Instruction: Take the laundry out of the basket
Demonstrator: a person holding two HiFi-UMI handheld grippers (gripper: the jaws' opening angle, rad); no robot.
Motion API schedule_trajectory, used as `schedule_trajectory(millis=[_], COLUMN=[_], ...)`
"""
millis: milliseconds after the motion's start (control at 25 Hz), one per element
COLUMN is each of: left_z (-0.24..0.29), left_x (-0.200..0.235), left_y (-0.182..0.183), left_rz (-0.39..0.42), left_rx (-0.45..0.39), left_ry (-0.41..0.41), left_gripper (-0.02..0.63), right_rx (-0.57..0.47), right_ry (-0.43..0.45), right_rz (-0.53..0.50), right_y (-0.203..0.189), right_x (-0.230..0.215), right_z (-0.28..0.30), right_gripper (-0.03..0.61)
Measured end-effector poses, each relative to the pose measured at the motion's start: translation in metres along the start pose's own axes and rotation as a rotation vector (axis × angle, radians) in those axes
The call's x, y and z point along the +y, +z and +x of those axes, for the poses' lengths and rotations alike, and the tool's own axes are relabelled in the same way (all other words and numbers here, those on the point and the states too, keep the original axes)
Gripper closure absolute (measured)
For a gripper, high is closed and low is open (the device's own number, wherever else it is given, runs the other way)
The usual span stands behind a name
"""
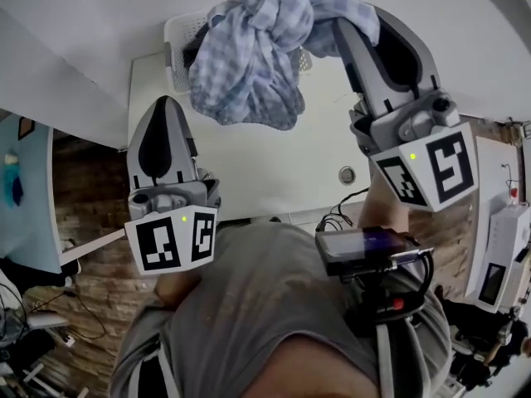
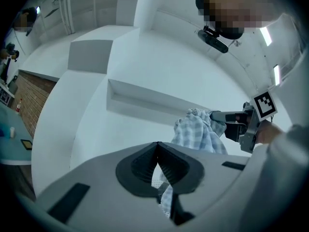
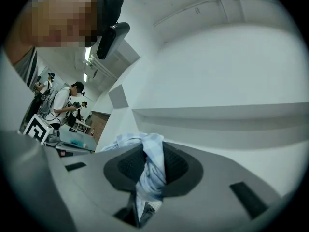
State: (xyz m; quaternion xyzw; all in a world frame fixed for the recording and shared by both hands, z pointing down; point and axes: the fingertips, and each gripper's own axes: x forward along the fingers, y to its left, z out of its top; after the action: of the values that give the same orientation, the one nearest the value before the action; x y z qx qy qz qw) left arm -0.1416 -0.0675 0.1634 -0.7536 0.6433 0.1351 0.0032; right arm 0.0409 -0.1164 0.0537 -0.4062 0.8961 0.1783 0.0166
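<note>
The right hand-held gripper (image 1: 345, 28) held the checked cloth (image 1: 249, 65) clamped above the far basket (image 1: 175, 50). The left hand-held gripper (image 1: 166, 103) had its jaws together, seemingly empty.

Robotics or research lab rather than a home. A plain white desk (image 1: 249, 164) stands against bare white walls (image 1: 83, 23) on a brick-patterned floor (image 1: 91, 197). Loose cables (image 1: 336, 218) and white electronic boxes (image 1: 506, 247) sit beside it. The person's 2 hand-held tools, the left tool (image 1: 169, 99) and right tool (image 1: 340, 23), each carry a marker cube (image 1: 440, 168) with black-and-white squares. In the background, other people (image 3: 65, 105) handle gear near a second desk (image 3: 72, 140) under strip ceiling lights (image 3: 88, 57).
</note>
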Motion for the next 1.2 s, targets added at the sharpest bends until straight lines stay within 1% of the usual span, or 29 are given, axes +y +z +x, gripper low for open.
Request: schedule_trajectory(millis=[120,240,440,680,840,960,1200], left_z=[-0.021,-0.043,-0.068,-0.076,-0.075,-0.069,-0.052], left_x=[-0.027,-0.050,-0.084,-0.122,-0.133,-0.134,-0.120], left_y=[0.001,-0.001,-0.008,-0.015,-0.020,-0.023,-0.037], left_rz=[0.002,0.007,0.025,0.050,0.060,0.068,0.079], left_rx=[-0.004,0.001,0.027,0.053,0.071,0.081,0.121], left_ry=[-0.009,-0.010,-0.028,-0.074,-0.099,-0.110,-0.113], left_gripper=[0.606,0.606,0.606,0.606,0.606,0.606,0.606], right_rx=[0.001,0.026,0.104,0.173,0.230,0.273,0.390], right_ry=[-0.012,-0.018,-0.030,-0.062,-0.069,-0.072,-0.062], right_rz=[-0.010,-0.007,0.003,0.045,0.058,0.089,0.144], right_y=[0.006,0.002,-0.026,-0.067,-0.100,-0.130,-0.206], right_x=[-0.002,0.001,0.006,0.006,0.014,0.021,0.040], right_z=[-0.039,-0.078,-0.133,-0.182,-0.196,-0.195,-0.182], right_gripper=[0.494,0.494,0.494,0.494,0.494,0.493,0.491])
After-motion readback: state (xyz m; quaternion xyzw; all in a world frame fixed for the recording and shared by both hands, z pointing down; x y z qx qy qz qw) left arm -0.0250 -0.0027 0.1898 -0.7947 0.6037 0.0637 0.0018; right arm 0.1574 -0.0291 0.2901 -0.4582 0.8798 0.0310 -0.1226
